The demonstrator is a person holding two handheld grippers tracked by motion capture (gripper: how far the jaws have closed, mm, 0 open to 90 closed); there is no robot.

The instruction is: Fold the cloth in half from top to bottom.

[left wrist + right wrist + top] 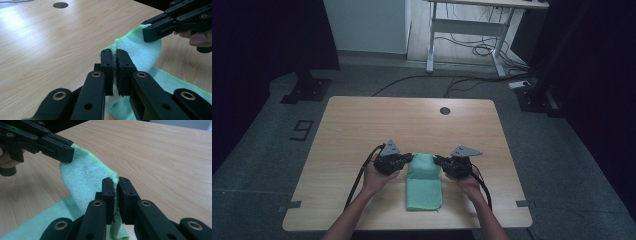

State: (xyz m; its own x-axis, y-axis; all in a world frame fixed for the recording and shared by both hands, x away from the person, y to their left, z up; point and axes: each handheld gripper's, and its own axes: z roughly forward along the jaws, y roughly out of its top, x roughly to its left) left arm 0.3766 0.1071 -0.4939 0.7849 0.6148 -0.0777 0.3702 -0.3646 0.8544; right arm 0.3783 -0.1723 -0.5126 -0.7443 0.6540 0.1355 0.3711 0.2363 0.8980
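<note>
Between my left gripper (115, 56) and right gripper (116, 183), both clamped on the green cloth (424, 186), its far edge hangs hidden above the wooden table (362, 125).

cloth (142, 53) corners hidden between the pinching pads, person's forearms cut off at the high view's bottom edge, far desk cropped at top

Digit 9 (301, 130) taped on the floor

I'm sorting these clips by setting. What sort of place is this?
Probably a lab or office set up for recording. A bare wooden table with a cable hole stands on grey carpet bearing a taped number; behind it, loose cables lie under a desk frame.
</note>
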